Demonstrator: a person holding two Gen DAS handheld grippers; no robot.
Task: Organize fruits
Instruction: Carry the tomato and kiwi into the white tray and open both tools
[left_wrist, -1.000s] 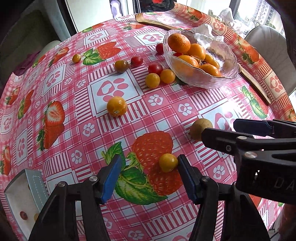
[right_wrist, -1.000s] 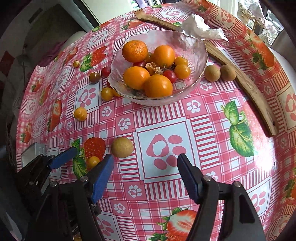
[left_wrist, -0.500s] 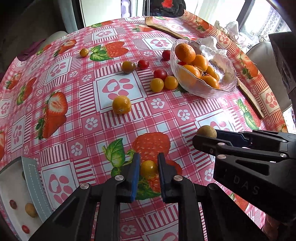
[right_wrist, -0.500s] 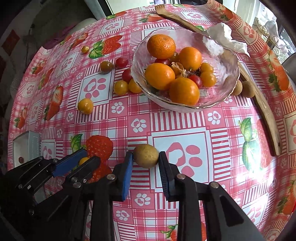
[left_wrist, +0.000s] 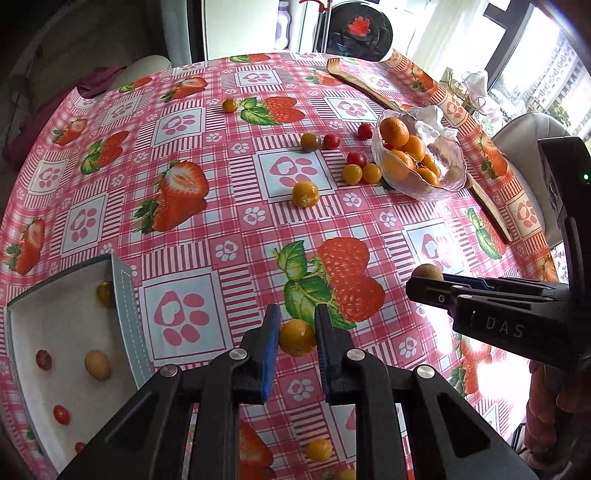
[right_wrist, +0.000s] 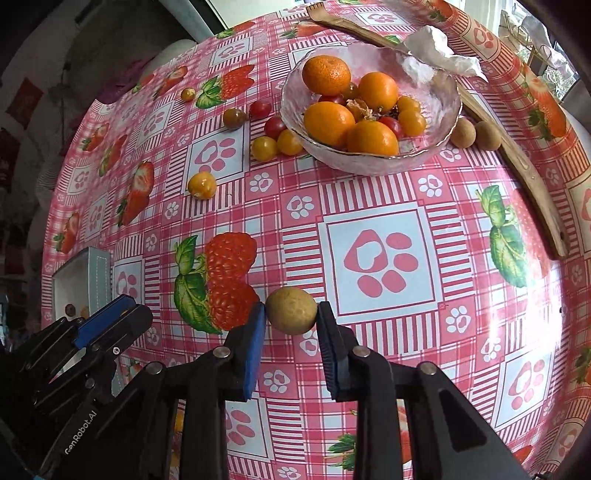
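My left gripper (left_wrist: 296, 338) has its fingers closed on a small yellow tomato (left_wrist: 297, 337), which I hold above the table (left_wrist: 229, 206), over the part with the big printed raspberry near the table's front edge. My right gripper (right_wrist: 291, 325) has its fingers closed on a brown longan (right_wrist: 291, 311), and I hold it also above the cloth, beside the large paw-print square. The white tray (left_wrist: 122, 295) stands at the front left edge of the table, and inside it lie a few small red and yellow fruits. The glass bowl (right_wrist: 439, 122) stands toward the far right side of the table, full of oranges and small tomatoes. Two more longans (right_wrist: 474, 133) lie just beside the bowl, next to a long wooden stick (right_wrist: 528, 177). Several loose tomatoes, red and yellow, lie on the table to the left of the bowl, and one orange-yellow fruit (right_wrist: 201, 185) lies apart from them, closer to the middle.
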